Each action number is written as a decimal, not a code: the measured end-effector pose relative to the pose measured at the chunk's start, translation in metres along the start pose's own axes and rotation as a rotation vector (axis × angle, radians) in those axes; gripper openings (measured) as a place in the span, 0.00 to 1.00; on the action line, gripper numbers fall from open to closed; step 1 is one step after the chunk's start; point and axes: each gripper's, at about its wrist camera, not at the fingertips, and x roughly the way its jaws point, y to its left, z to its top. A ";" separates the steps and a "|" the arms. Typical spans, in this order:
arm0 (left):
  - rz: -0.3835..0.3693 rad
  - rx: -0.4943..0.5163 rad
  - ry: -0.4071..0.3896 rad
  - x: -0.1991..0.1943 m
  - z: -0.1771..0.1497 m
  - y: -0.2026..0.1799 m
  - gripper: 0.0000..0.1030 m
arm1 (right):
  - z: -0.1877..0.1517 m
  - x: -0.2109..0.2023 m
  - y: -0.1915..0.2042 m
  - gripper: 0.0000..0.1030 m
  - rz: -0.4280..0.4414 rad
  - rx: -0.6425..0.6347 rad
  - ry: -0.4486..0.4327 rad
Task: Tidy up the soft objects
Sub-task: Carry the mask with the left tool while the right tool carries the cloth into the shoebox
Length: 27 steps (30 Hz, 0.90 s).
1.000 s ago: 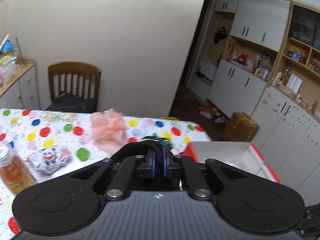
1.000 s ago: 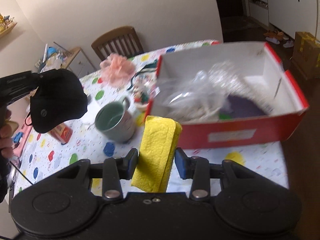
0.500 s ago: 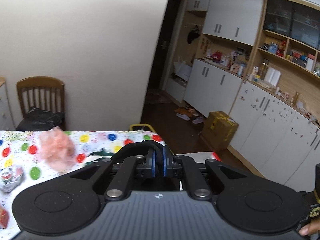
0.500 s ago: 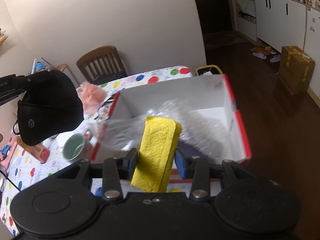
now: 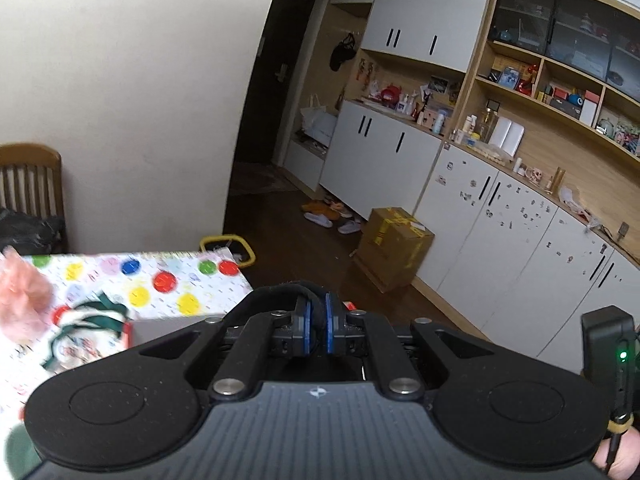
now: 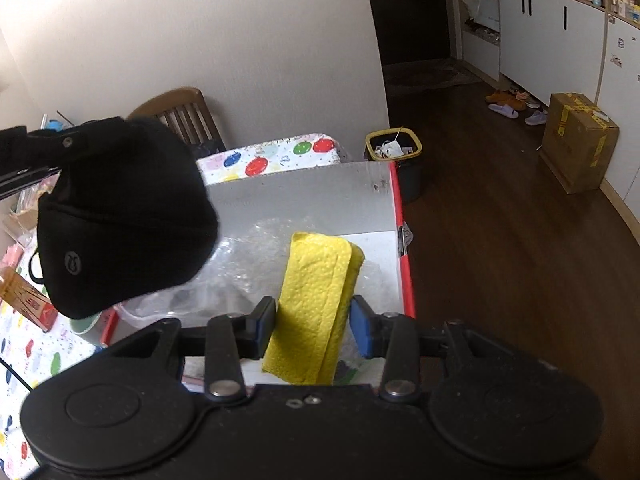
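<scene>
While your left wrist view looks mostly out across the room, only your right wrist view shows what the left gripper [image 5: 316, 322] carries: a black knit hat [image 6: 120, 220] hanging from its fingers in the air over the near left corner of the red-edged box [image 6: 396, 216]. From the left camera you see just a dark band of fabric arching over the two blue pads [image 5: 306, 326], which are pressed nearly together on it. The left view alone shows the pink pouf [image 5: 22, 296] and a green-and-white striped item [image 5: 86, 318] on the polka-dot tablecloth [image 5: 168, 280]; both are blurred.

Your right gripper [image 6: 314, 322] sits low over the box, with the right wall and its red rim just to the right of your fingers. Beyond that rim the dark wood floor is open out to the cardboard carton [image 6: 576, 144]. A yellow-rimmed bin [image 6: 394, 146] stands just past the far corner of the box.

The folded yellow cloth [image 6: 320, 304] stands between your right fingers: the left pad touches it, and the right pad looks just clear of it, so the jaws are spread. The cloth lies above crinkled clear plastic [image 6: 248, 264] inside the box. A green mug [image 6: 84, 324] peeks out below the hat, outside the left wall.
</scene>
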 end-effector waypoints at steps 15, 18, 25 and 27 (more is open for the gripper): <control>0.101 -0.088 0.171 0.063 -0.046 0.028 0.07 | 0.006 0.070 -0.010 0.38 -0.011 -0.100 0.120; 0.118 -0.095 0.205 0.068 -0.055 0.036 0.07 | 0.007 0.074 -0.005 0.38 -0.001 -0.135 0.119; 0.163 -0.050 0.274 0.078 -0.073 0.038 0.07 | 0.006 0.079 0.003 0.39 -0.025 -0.203 0.129; 0.177 -0.037 0.298 0.081 -0.079 0.038 0.07 | 0.007 0.080 0.005 0.39 -0.033 -0.214 0.139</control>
